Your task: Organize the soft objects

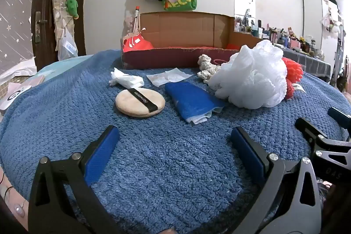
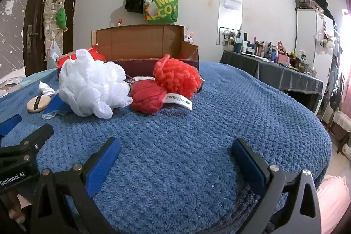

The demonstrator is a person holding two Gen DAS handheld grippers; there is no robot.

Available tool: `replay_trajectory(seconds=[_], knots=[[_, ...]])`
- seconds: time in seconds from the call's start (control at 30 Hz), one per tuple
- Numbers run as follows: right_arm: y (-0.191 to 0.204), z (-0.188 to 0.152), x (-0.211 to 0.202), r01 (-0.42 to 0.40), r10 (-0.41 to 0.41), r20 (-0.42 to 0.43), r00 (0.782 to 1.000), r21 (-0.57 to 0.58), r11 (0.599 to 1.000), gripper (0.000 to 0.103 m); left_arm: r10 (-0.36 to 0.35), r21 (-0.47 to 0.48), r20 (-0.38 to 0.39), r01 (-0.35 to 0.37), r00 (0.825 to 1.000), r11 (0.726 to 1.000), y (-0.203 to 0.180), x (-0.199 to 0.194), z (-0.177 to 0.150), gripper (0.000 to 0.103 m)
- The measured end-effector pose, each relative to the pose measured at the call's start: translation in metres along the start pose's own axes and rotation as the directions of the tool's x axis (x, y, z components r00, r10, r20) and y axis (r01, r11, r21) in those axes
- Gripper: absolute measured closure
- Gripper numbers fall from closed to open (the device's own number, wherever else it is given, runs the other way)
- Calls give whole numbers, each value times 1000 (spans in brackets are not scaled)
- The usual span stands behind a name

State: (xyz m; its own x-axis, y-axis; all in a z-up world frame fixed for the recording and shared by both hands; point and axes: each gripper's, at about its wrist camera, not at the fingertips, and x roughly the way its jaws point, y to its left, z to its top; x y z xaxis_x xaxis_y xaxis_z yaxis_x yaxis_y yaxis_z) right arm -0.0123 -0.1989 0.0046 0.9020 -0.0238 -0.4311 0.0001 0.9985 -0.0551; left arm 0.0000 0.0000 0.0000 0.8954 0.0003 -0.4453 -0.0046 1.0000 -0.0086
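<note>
A fluffy blue blanket (image 1: 166, 159) covers the work surface, and both tools hover low over its near edge with nothing between their fingers. The left gripper (image 1: 174, 139) stands spread wide, its blue pads apart over bare blanket; the right gripper (image 2: 175, 151) is spread just as wide and grips nothing.

The soft things lie further back in a loose row. A round beige powder puff with a black strap (image 1: 140, 102) sits left of centre, with a crumpled white tissue (image 1: 126, 79) just behind it. Beside the puff lies a folded blue cloth (image 1: 193, 101), and behind that a flat white wipe (image 1: 169, 78). To the right sits a large white mesh bath pouf (image 1: 250, 78), with a small cream knitted toy (image 1: 207, 68) at its left. In the right wrist view, a coral-red mesh pouf (image 2: 175, 77) and a darker red yarn ball (image 2: 148, 98) rest touching each other, right beside the white pouf; a white label (image 2: 178, 101) pokes out below them, though which of the two it belongs to is hard to tell.

Behind everything stands an open brown cardboard box (image 1: 186, 25), holding something red (image 1: 137, 44) at its left end.
</note>
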Motion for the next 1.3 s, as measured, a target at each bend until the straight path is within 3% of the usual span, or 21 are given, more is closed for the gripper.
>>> replay_trajectory(seconds=[1.3], knots=[[0, 0, 1, -2, 2, -11, 1000, 4, 1000, 0, 1, 2, 0, -1, 1000, 1000, 0, 0, 0, 0]])
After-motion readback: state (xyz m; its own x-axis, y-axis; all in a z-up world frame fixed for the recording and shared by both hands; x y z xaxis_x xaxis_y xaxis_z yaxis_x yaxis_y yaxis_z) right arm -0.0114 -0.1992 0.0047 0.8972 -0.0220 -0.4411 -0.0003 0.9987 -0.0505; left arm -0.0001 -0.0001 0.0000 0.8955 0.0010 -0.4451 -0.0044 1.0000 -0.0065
